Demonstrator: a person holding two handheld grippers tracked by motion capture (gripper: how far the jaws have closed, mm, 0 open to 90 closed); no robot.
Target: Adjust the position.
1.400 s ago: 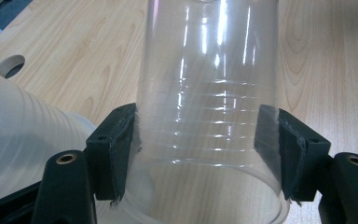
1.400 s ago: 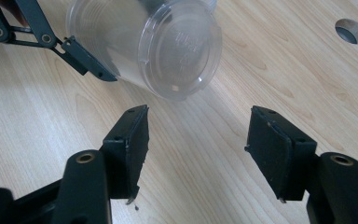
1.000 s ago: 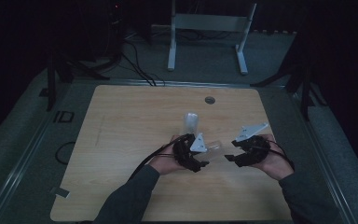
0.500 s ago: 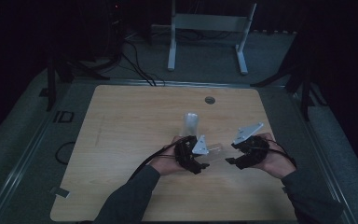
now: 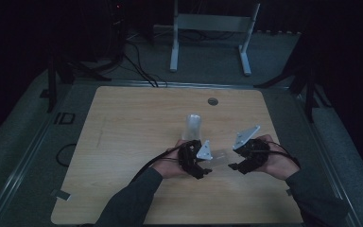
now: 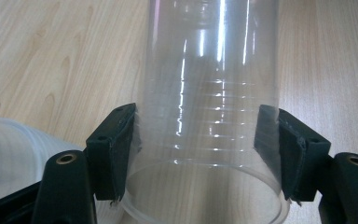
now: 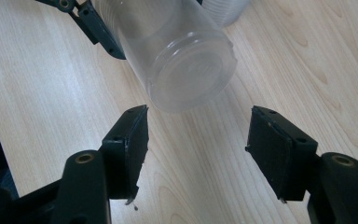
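My left gripper (image 5: 207,166) is clamped on a clear plastic cup (image 6: 209,121), pads (image 6: 121,149) pressed flat against both sides of its wall close to the open rim, which faces back toward the gripper's camera. The cup lies roughly level, its closed base pointing away toward my other hand.

My right gripper (image 7: 196,140) stands part open with nothing between the jaws. In the right gripper view the cup's base (image 7: 193,77) sits just ahead of the fingertips, slightly toward the left pad (image 7: 137,140), not touching either one. Beyond that cup I can see one jaw of the left gripper against the cup wall.

Farther out, a second stack of clear cups (image 5: 192,126) stands upright on the wooden table (image 5: 123,142), just beyond my left gripper; its ribbed whitish side (image 6: 14,158) shows beside the left jaw in the left gripper view. Whether it touches the held cup I cannot tell. A small round grommet (image 5: 212,101) sits near the table's far edge.
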